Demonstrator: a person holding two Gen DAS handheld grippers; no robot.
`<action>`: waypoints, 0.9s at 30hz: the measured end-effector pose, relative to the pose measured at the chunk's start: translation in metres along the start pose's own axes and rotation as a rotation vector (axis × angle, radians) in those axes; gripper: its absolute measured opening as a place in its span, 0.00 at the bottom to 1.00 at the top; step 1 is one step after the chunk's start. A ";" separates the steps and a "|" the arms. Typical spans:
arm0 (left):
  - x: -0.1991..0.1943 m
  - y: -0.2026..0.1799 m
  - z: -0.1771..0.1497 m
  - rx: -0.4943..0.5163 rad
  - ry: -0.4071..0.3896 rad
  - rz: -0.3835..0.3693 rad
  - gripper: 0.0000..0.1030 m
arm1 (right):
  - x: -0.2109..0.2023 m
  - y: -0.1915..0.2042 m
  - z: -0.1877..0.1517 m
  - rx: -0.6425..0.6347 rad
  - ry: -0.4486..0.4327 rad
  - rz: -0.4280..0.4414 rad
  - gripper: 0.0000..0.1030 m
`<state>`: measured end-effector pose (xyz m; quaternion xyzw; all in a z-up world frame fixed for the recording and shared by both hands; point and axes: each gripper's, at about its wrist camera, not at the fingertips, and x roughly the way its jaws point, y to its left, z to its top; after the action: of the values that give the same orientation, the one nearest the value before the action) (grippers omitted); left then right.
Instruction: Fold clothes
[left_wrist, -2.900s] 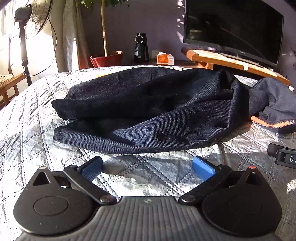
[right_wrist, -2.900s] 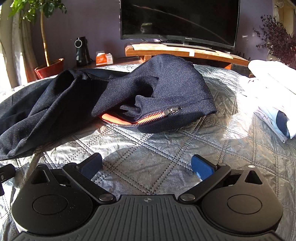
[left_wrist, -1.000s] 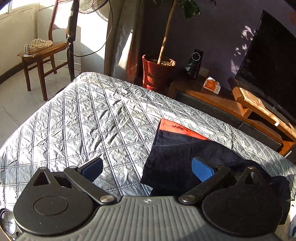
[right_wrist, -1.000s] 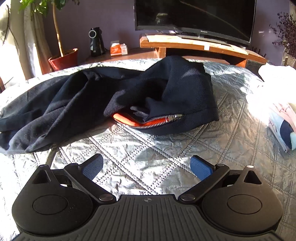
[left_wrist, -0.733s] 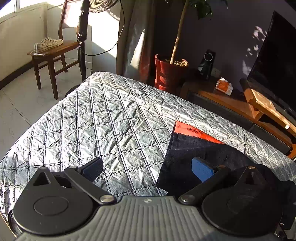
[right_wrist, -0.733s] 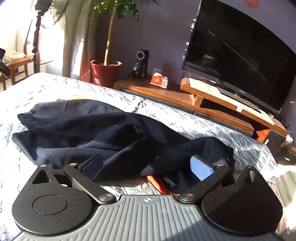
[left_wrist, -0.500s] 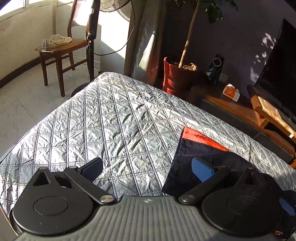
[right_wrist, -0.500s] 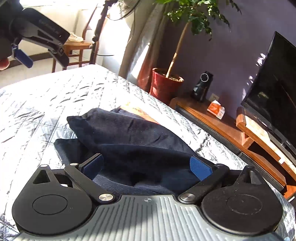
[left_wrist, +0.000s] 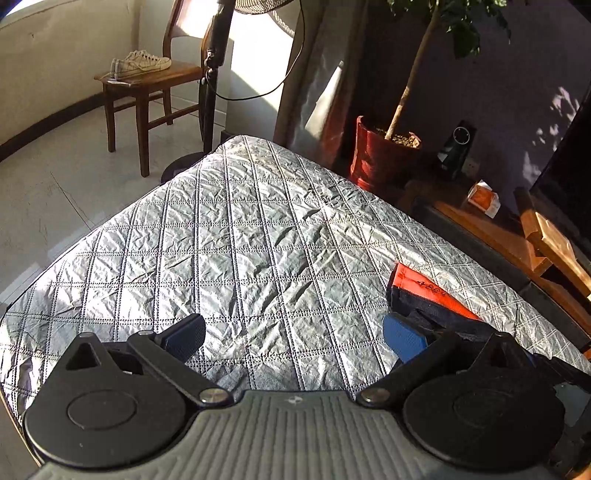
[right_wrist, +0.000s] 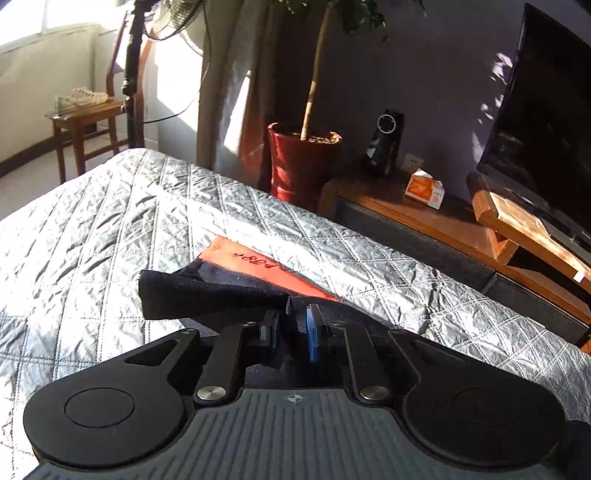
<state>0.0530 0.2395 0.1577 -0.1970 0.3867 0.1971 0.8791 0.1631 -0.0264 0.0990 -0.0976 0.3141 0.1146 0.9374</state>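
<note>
There is some dark writing on the orange lining (right_wrist: 255, 260) of the dark clothing (right_wrist: 207, 291), but it is too small and curly to read, and no other words can be made out

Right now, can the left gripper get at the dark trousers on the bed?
Probably yes. The left gripper stands open over bare quilt, and the trousers lie just beside its right finger with nothing between.

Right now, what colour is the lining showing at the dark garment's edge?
Orange-red lining with dark lettering, on the navy garment; clearest in the right wrist view.
</note>
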 end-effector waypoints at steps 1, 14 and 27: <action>-0.001 0.002 0.000 -0.006 -0.002 -0.003 0.99 | -0.005 -0.016 0.003 0.045 -0.026 -0.019 0.37; 0.000 -0.002 -0.001 -0.008 0.005 -0.002 0.99 | -0.054 0.103 -0.114 -0.377 0.076 0.348 0.76; 0.003 0.002 -0.001 -0.032 0.025 -0.010 0.99 | -0.052 -0.039 -0.057 0.413 0.045 0.513 0.02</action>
<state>0.0535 0.2416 0.1545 -0.2154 0.3936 0.1965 0.8718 0.1013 -0.0863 0.0909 0.1744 0.3657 0.2784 0.8708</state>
